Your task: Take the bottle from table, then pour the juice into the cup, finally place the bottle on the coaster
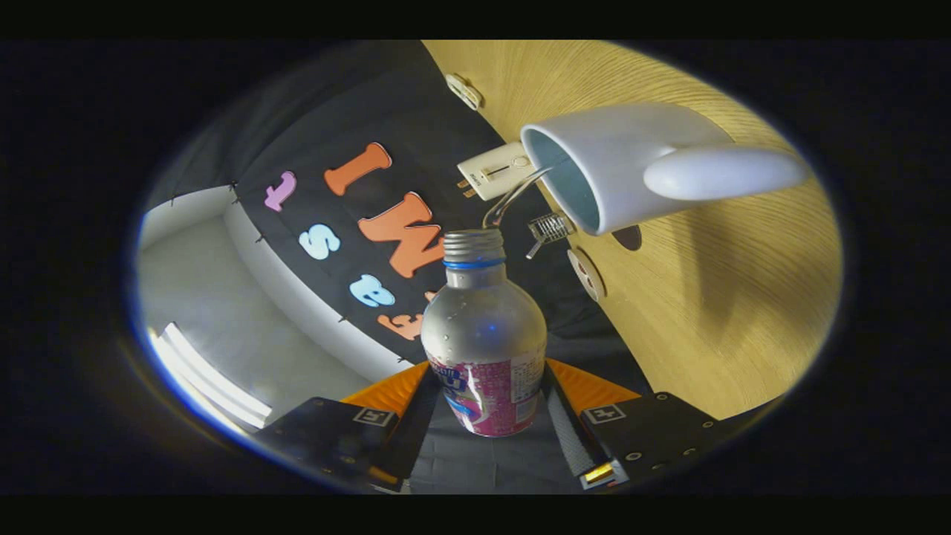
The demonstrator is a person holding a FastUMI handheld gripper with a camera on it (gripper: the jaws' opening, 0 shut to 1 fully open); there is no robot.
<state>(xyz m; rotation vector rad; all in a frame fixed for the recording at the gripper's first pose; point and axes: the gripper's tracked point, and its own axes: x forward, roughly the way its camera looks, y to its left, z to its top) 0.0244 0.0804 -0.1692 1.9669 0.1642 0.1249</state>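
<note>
While the whole view is tipped over on its side, the wooden table is the biggest thing, spreading out ahead of the claw and off to its right. On it stands a white cup with a fat handle, and its open mouth faces the bottle's top. The inside of the cup looks pale blue.

Next comes the bottle. It sits right between the two fingers of the claw, and both fingers press on its pink label, one on each side. So the claw is closed around the bottle and holding it tight. The bottle has no cap on. Its silver neck has a blue ring around it. The upper part is see-through, with little drops on it.

A thin stream of clear juice curves from the bottle's open top into the cup. The stream reaches just over the cup's rim.

Some small things lie beyond the bottle, near the table's edge. A white flat box lies just past the bottle's top, beside the cup. A little wire thing is close under the cup's mouth. A round coaster lies on the table near it, just ahead of the right finger. Another small white piece lies much farther away.
</note>
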